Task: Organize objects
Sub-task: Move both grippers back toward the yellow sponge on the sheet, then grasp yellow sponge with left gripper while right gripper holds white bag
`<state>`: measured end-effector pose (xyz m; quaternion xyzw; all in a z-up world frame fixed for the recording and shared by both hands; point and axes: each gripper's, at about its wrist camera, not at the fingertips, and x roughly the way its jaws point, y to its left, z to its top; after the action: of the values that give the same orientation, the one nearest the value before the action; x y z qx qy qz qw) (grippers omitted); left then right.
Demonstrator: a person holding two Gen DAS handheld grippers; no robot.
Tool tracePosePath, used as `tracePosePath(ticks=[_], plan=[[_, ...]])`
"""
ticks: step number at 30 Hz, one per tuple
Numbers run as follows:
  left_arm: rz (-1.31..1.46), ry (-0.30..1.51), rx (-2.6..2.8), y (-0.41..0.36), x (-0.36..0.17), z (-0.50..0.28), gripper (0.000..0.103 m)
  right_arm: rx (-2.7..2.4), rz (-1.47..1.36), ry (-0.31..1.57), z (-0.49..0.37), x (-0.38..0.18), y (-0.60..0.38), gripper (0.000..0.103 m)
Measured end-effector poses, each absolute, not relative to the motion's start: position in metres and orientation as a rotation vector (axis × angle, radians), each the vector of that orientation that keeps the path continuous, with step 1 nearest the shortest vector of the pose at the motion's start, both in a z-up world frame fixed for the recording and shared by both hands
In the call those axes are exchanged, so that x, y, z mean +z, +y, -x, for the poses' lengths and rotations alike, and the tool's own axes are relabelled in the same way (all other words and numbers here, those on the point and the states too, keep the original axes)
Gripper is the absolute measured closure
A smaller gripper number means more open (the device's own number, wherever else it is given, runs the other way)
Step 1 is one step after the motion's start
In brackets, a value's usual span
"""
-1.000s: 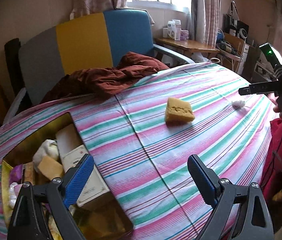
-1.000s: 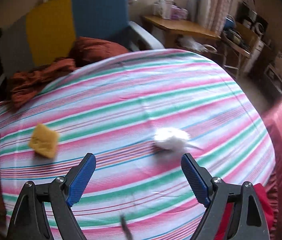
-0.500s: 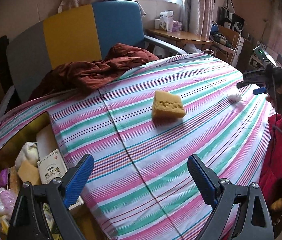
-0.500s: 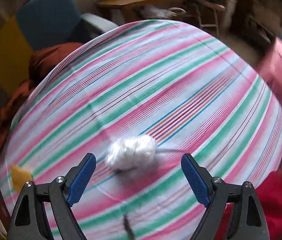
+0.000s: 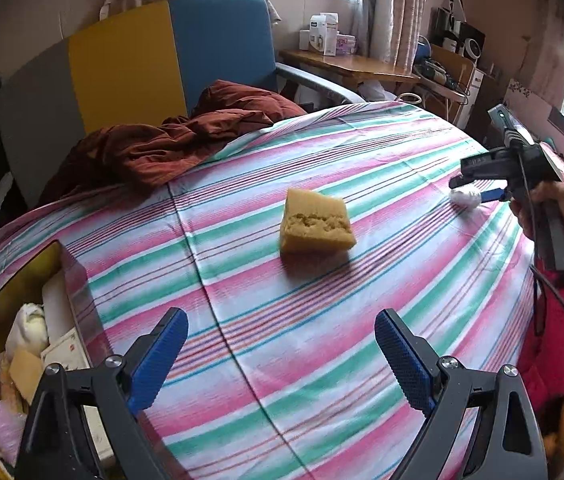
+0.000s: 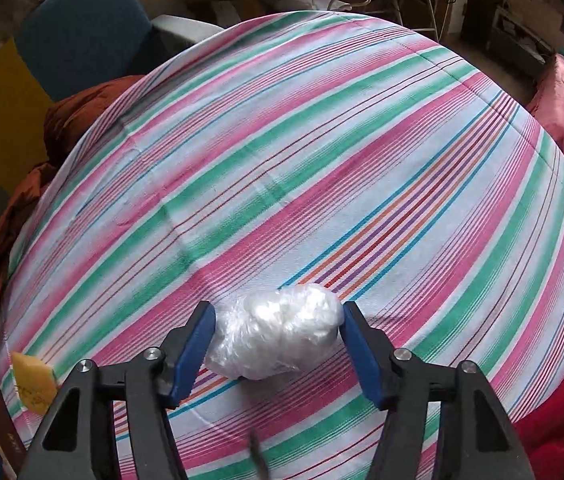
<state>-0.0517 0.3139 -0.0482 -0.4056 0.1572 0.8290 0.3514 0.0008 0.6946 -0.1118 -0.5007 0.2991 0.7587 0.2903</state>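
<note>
The white plastic bundle point(image 6: 278, 334) is lying crosswise on the striped bed point(image 6: 321, 140), long axis spanning the right tool point(image 6: 278, 344), whose jaws, wider a second ago, are closing around it. The left tool point(image 5: 282, 354) is hovering spread, nearer the yellow sponge point(image 5: 315, 222) than before.

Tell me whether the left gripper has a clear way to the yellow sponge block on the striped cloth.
Probably yes. The left gripper is wide open and the yellow sponge block lies alone ahead of it, with only bare striped cloth between. The right gripper is busy off to the side.
</note>
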Motion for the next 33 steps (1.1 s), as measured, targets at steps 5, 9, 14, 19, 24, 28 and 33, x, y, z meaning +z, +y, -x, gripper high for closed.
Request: tracePosePath(ticks=[5,9,14,19,24,28,33], plan=[[1.099,0.377,2.134,0.329,-0.055,0.071,0.008,2.049,1.358,0.731,0.001,-0.111,0.686,0.054],[1.109,0.381,2.138,0.342,-0.058,0.086,0.008,2.077,1.368,0.677,0.003,-0.107,0.683,0.057],[1.085,0.425,2.142,0.366,-0.061,0.100,0.008,2.150,1.370,0.613,0.011,-0.102,0.677,0.057],[1.060,0.495,2.112,0.396,-0.071,0.107,0.008,2.235,1.382,0.545,0.022,-0.096,0.664,0.057],[1.061,0.587,2.076,0.427,-0.089,0.110,0.008,2.279,1.396,0.487,0.027,-0.092,0.653,0.057],[1.056,0.658,2.074,0.446,-0.104,0.121,0.010,2.298,1.415,0.444,0.033,-0.096,0.649,0.057],[1.130,0.578,1.994,0.446,-0.113,0.129,0.038,2.321,1.420,0.414,0.034,-0.095,0.645,0.057]])
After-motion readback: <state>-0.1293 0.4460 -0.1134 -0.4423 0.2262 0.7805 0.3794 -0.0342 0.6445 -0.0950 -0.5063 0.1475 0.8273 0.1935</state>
